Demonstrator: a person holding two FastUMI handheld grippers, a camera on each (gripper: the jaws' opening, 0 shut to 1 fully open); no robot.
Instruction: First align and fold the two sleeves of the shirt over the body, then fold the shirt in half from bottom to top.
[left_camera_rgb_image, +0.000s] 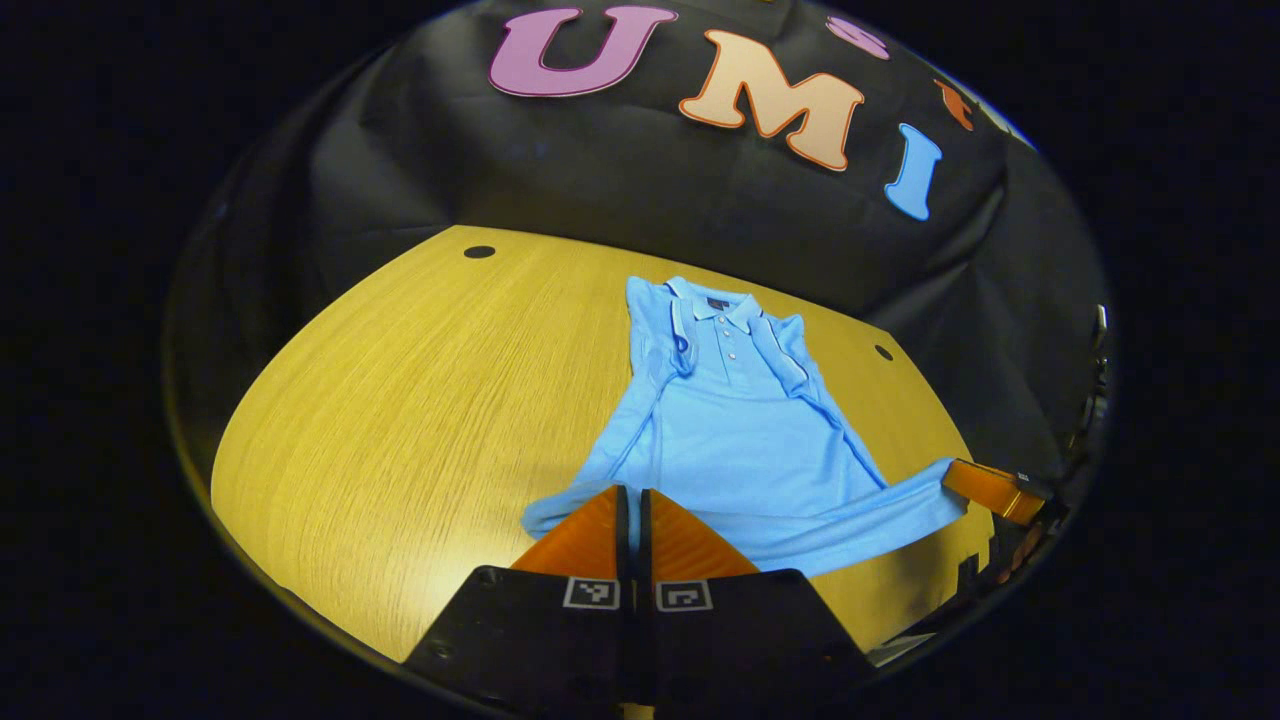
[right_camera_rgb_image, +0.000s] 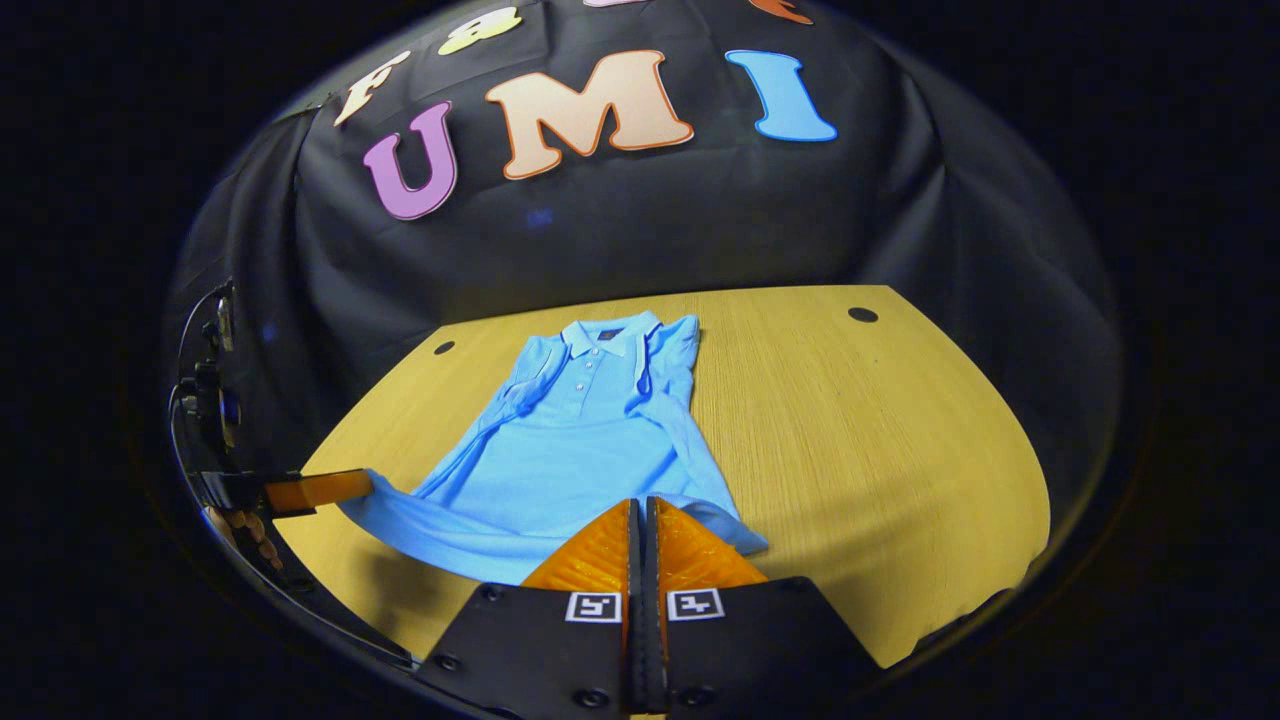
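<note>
No readable writing shows on the blue shirt (left_camera_rgb_image: 740, 440).

The shirt (left_camera_rgb_image: 745, 430) lies flat on the table (left_camera_rgb_image: 420, 400), collar toward the booth wall (left_camera_rgb_image: 620, 190).

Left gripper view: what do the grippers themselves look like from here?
The left gripper has two wedge-shaped, ribbed fingers on a black body with a square black-and-white marker behind each. The right gripper is a flat bar on dark hardware.

shirt: light blue short-sleeved polo shirt (left_camera_rgb_image: 735, 440), dark label inside the collar at 12 o'clock
table: yellow wood-grain tabletop (left_camera_rgb_image: 420, 400), two dark round holes
</note>
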